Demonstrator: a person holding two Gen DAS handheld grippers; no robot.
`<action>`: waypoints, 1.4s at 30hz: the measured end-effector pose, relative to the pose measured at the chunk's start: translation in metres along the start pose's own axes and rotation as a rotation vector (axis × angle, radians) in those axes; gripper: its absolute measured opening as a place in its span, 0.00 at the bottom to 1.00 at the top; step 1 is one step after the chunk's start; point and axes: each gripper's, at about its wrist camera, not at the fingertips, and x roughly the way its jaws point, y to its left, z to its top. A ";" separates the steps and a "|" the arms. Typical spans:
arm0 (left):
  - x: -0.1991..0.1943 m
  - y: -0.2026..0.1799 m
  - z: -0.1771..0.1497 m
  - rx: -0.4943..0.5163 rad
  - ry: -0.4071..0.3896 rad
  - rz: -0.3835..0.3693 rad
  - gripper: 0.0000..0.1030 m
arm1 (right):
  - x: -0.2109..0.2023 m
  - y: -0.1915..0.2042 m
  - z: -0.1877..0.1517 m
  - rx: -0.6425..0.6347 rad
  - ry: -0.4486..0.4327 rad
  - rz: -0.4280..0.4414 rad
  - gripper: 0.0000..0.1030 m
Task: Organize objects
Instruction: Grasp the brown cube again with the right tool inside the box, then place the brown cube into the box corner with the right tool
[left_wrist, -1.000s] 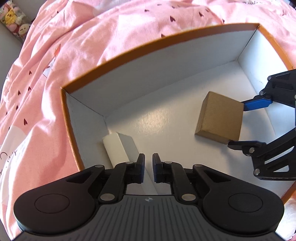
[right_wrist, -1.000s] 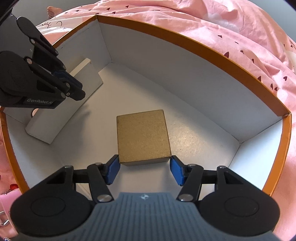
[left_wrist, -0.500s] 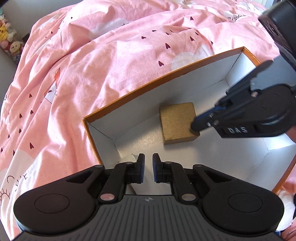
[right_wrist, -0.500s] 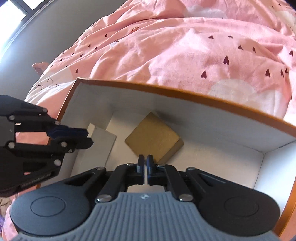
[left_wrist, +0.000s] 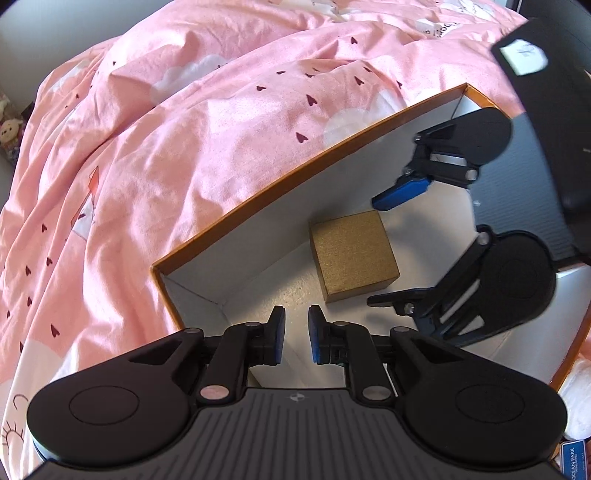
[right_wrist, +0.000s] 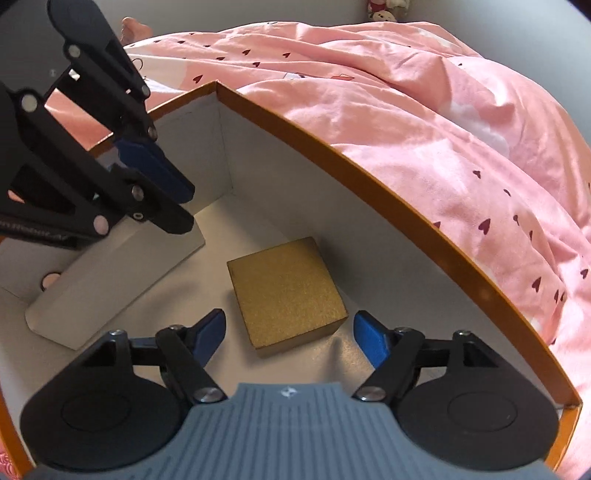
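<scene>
Two tools hung over the box (right_wrist: 369, 173): right tool (right_wrist: 288, 332), just spread, framed the gold cube (right_wrist: 286, 291) at lower centre for a pinch; left tool (left_wrist: 294, 334), slightly parted, held nothing.

White box (right_wrist: 110, 273): upper end lying hidden behind the left gripper (right_wrist: 173, 206) in the right wrist view; in the left wrist view showing only as a sliver between the fingers. Orange-rimmed box (left_wrist: 332, 155): near corner running off the frame. Blue card (left_wrist: 572, 458), bottom right: print too small to read. Plush toys (right_wrist: 384, 7): cropped by the top edge
</scene>
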 end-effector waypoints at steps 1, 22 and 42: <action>0.001 -0.001 0.000 0.007 -0.003 -0.003 0.19 | 0.004 -0.003 0.000 -0.004 -0.001 0.008 0.75; 0.001 0.006 -0.010 0.073 0.034 0.033 0.19 | 0.021 -0.067 0.029 0.741 0.146 0.277 0.66; -0.001 0.010 -0.010 0.039 0.050 0.001 0.28 | 0.033 -0.063 0.038 0.986 0.025 0.371 0.62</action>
